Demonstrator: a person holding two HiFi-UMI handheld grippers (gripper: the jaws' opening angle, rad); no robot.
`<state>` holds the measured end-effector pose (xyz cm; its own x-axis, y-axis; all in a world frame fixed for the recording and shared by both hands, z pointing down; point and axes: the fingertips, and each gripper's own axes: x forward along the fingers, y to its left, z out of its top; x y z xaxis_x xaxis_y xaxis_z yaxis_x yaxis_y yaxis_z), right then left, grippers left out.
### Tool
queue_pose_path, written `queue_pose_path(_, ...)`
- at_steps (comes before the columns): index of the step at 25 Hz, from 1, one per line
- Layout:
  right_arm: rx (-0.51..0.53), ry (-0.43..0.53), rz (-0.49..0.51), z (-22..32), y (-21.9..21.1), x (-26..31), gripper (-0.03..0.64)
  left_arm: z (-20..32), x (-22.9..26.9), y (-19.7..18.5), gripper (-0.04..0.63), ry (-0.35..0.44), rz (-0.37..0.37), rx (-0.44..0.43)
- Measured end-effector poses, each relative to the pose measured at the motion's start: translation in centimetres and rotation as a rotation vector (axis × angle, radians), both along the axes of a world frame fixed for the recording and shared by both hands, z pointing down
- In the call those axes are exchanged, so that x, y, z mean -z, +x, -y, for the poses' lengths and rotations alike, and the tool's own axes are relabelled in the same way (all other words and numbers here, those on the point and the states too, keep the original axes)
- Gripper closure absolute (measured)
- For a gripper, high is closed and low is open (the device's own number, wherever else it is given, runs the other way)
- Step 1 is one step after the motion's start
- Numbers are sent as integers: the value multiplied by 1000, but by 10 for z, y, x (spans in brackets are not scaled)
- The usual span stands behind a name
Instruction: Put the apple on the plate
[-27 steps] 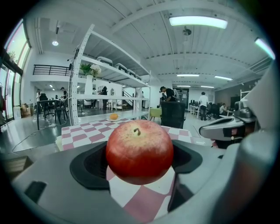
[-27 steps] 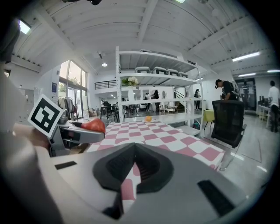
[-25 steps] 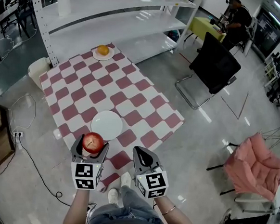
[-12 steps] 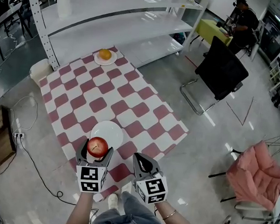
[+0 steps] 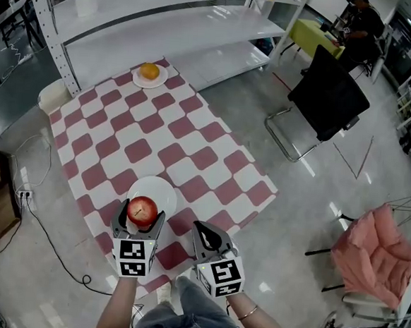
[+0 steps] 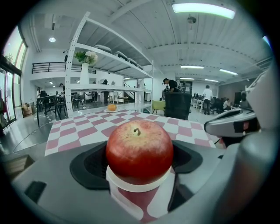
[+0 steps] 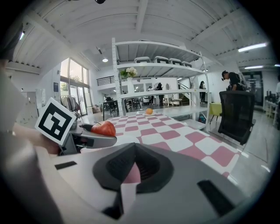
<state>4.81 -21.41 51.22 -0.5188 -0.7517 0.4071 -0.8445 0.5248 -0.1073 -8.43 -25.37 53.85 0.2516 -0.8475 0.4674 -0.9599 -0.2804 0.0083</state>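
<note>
Red apple (image 5: 143, 209) clamped between jaws of left gripper (image 5: 139, 218), held over near part of white plate (image 5: 162, 190) on chequered cloth (image 5: 199, 149); contact with plate not clear. Right gripper (image 5: 205, 235) closed on nothing, idle beside left. Step in hand: placing, release not yet made. Next move, as judged: lower until apple rests, then part jaws slowly so fruit does not roll. Orange (image 5: 150, 71) well apart at far end.

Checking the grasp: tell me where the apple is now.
The apple is held in the left gripper, lower left in the head view, over the near rim of the white plate.
</note>
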Motion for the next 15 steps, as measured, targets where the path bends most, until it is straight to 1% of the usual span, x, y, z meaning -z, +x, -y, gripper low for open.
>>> queue_pose_path(4, 1, -12, -1, 5, 2, -6, 606, 10, -5, 3, 173, -1, 9, -4)
queue_pose_path(8, 5, -20, -2, 11, 1, -11, 606, 19, -12, 5, 173, -1, 38, -11)
queue_pose_path(15, 9, -25, -5, 18, 1, -14, 606, 30, -21, 10, 173, -3, 38, -19)
